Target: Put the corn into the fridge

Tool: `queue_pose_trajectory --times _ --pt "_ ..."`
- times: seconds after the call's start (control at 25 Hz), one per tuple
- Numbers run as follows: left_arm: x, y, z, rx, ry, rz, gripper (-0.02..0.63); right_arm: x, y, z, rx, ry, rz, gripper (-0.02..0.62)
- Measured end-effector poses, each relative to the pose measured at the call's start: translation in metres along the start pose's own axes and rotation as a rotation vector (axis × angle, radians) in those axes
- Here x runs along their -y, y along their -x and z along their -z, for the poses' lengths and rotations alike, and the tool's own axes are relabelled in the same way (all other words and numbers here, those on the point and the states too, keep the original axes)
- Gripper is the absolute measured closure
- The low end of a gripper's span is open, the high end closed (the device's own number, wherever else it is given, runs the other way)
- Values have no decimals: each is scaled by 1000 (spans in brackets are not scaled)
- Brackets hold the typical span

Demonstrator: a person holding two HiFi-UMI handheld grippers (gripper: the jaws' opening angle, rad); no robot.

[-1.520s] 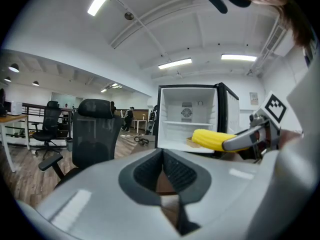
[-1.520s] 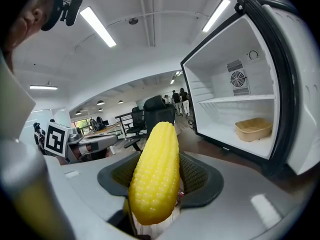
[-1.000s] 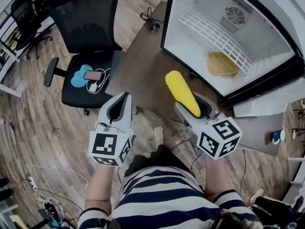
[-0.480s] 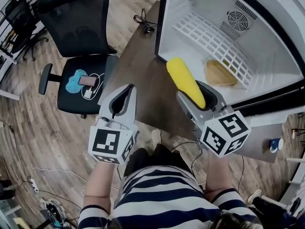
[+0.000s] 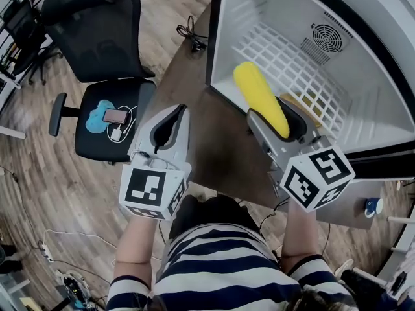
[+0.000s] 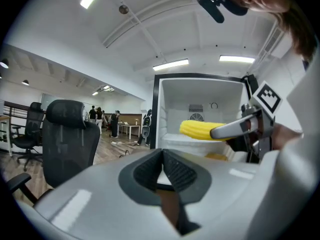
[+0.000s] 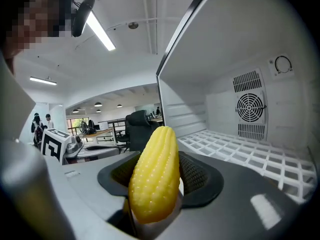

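The right gripper (image 5: 283, 118) clamps the base of the corn (image 5: 259, 96), so the long tip is free to lead into the open fridge (image 5: 228, 37). In the head view the tip now lies over the front of the wire shelf (image 5: 295, 60); 0.5 s ago it was only at the fridge's front edge. The left gripper (image 5: 168, 123), jaws together on nothing, hangs back over the table (image 5: 194, 102) edge, out of the way as before.

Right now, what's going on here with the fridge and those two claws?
A person is putting corn into the open fridge. The right claw is shut on the corn, holding it at the fridge's mouth, near the white wire shelf. The left claw is shut and empty, over the table.
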State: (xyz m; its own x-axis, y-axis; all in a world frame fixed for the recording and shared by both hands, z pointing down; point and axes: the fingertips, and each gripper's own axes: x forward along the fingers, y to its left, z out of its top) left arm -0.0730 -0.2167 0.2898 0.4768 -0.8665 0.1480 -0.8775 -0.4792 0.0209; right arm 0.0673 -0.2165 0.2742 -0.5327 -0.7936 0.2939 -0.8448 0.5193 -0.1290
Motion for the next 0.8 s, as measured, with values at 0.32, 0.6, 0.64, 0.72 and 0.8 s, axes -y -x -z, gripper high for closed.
queue_pose_trajectory --times 0.32,0.6,0.64,0.72,0.8 --pt "-3 -38 -7 12 9 8 606 34 -16 -26 31 31 41 353" --pt "-7 -63 -8 18 19 5 606 68 -34 -41 42 45 91 353" --pt "-7 -65 -9 19 19 4 606 73 -37 -41 37 52 105 353" --pt "-9 -70 -10 22 19 3 606 81 -43 -42 30 65 129 353" --pt "-11 -74 -11 26 19 3 606 87 -48 -43 27 77 146 354"
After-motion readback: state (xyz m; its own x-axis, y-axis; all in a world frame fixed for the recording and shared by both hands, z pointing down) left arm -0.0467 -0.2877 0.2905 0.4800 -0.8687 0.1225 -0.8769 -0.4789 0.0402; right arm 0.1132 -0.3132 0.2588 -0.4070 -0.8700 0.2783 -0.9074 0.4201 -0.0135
